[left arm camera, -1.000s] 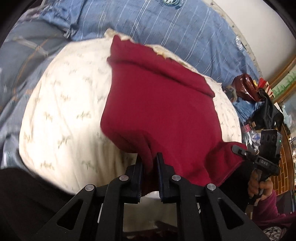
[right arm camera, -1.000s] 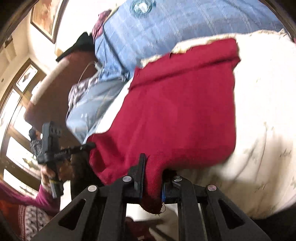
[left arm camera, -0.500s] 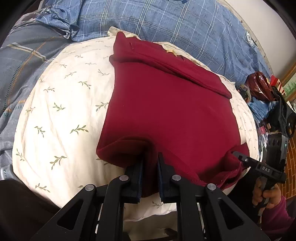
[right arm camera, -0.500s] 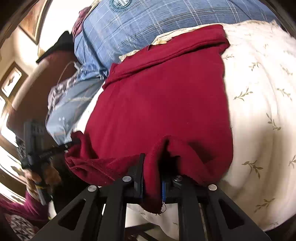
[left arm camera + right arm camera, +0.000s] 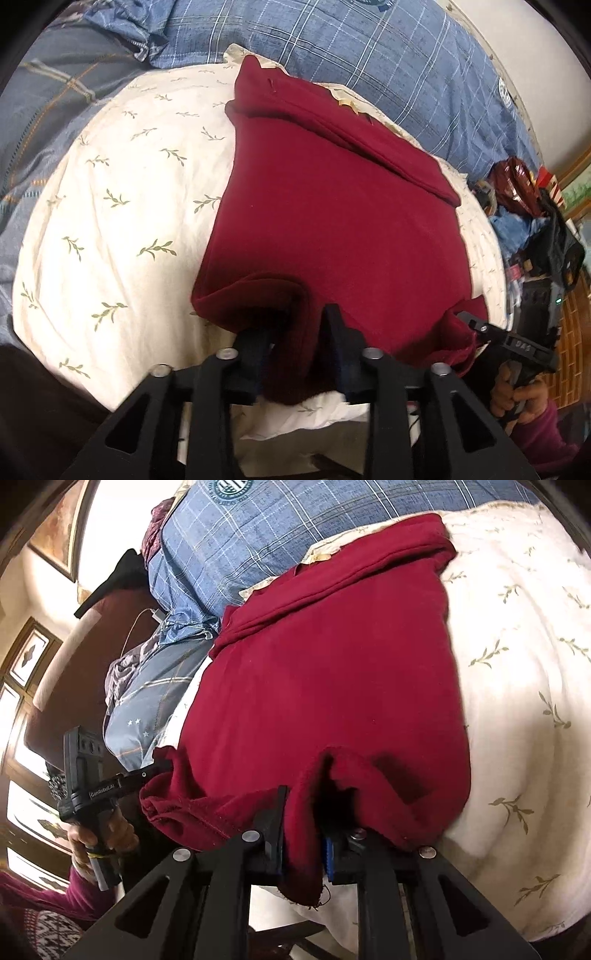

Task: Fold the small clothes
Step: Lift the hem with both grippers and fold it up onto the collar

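Garment count: one dark red garment [image 5: 332, 229], spread on one cream pillow with a leaf print [image 5: 122, 221], which sits on blue plaid bedding [image 5: 388, 66]. Two handheld grippers, one per hand.

Key relation: the garment lies straight ahead of both tools, stretching away from them toward the bedding, with a folded band along its far edge. Its near edge runs side to side between the two grippers; each has one near corner, so neither is closer to the cloth.

Left gripper [image 5: 295, 325]: jaws opening, a moderate gap now. The near-left corner is still bunched between the fingers, but the pads look clear of it; released, in my judgement.

Right gripper [image 5: 304, 830]: jaws narrow and only just starting to open, the near-right corner still pinched between the blue pads, a tail of fabric with a loose thread hanging below.

Judgement: the fold has been laid down and this is the let-go step. The right side trails the left; if it pulls back while gripping, that corner could drag out of line.
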The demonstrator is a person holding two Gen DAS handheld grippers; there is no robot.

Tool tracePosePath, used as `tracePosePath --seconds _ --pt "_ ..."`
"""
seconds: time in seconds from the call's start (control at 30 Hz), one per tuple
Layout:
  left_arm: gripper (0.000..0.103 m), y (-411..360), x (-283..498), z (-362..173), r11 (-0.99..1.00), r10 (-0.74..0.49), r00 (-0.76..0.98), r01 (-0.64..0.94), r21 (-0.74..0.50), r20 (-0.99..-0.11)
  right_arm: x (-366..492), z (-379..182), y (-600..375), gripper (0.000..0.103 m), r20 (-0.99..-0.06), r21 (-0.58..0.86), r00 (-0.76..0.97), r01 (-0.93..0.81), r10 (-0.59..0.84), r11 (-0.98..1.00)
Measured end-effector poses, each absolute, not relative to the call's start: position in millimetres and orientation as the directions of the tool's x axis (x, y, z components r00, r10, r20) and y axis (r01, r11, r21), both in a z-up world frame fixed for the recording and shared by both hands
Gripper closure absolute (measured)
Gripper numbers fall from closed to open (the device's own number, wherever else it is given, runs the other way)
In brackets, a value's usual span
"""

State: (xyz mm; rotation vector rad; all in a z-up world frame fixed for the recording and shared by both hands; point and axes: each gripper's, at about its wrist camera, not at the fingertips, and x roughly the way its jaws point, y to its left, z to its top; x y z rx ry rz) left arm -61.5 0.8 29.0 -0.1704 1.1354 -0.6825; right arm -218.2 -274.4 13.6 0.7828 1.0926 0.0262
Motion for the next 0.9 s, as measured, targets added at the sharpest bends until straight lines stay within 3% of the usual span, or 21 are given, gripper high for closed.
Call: tracePosePath --seconds 0.1,0.33,0.43,0.6,0.9 --pt "0.053 -2 -63 29 0.775 -0.596 0.244 0.424 -0.468 -0.765 -218 12 -275 0.087 -0.778 0.591 0.490 0.360 0.393 0.722" --pt "0.056 -5 -69 28 0.783 -0.575 0.256 0.446 -0.433 -0.777 -216 15 -275 0.087 -0.778 0.593 0.492 0.369 0.390 0.716" --pt "0.063 -1 -69 28 0.786 -0.570 0.259 0.447 -0.427 -0.779 -215 26 -270 0.086 -0.769 0.587 0.512 0.329 0.382 0.739" --pt "0.084 2 -72 36 0.793 -0.561 0.285 0.455 -0.406 -0.777 -213 43 -267 0.089 -0.763 0.569 0.533 0.287 0.365 0.770" --pt "0.089 4 -76 72 0.796 -0.569 0.399 0.487 -0.359 -0.719 -202 74 -273 0.090 -0.734 0.553 0.597 0.249 0.323 0.795"
